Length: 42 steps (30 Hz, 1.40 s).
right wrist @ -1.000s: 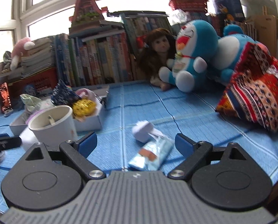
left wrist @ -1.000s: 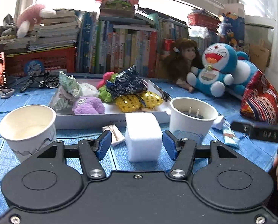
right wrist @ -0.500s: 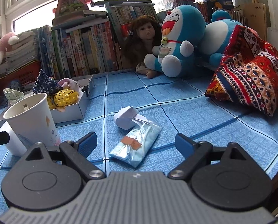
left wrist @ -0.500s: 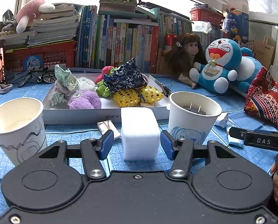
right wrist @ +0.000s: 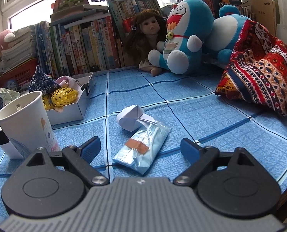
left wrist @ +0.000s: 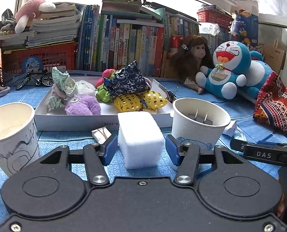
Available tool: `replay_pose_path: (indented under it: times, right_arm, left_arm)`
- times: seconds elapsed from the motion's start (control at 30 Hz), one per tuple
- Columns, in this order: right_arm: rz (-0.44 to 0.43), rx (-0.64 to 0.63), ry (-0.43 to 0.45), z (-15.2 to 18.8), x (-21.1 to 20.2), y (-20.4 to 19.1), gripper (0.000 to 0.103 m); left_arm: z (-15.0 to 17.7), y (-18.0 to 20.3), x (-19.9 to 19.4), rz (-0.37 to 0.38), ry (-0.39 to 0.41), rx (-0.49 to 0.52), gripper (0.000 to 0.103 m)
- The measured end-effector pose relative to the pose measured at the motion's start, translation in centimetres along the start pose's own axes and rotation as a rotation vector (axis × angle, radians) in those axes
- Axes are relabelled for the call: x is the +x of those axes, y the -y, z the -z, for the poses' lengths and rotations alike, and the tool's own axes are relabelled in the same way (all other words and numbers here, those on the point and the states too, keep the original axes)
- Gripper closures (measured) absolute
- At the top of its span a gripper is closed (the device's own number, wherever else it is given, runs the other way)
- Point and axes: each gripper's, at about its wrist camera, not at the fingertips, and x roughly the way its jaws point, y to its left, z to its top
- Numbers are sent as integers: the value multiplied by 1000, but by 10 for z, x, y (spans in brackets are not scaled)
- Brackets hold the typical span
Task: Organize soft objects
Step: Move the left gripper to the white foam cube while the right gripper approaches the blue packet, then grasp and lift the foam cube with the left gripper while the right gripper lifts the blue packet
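Between the blue pads of the left hand-held gripper (left wrist: 141, 150), near the front edge of the worktop (right wrist: 191, 104), stands a white foam block (left wrist: 140, 139). The jaws are spread, a narrow gap showing on each side of the block, so nothing is gripped yet. The step in hand looks like the approach to picking up this soft piece, with the shallow white tray (left wrist: 70, 121) just behind it, already filled with plush toys and pouches, as its likely place. Next, the jaws need to close gently on the block's sides, then lift it over the tray wall without knocking the paper cup (left wrist: 200, 121) just beside it. The right hand-held gripper (right wrist: 140, 149) is released too, hovering over a plastic-wrapped packet (right wrist: 141, 150) and holding nothing. Compared with a second ago, the left gripper has eased closer to the block, and the right has dropped nearer the packet.
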Motion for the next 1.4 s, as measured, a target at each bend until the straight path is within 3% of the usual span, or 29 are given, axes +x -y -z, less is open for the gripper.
replay_pose_path:
  times: [1.1, 1.4]
  right_arm:
    - [10, -73, -7, 6, 7, -11, 9]
    - [9, -100, -6, 4, 5, -16, 27]
  left_arm:
    - [3, 1, 30, -42, -29, -28, 50]
    - [2, -2, 34, -56, -36, -37, 61]
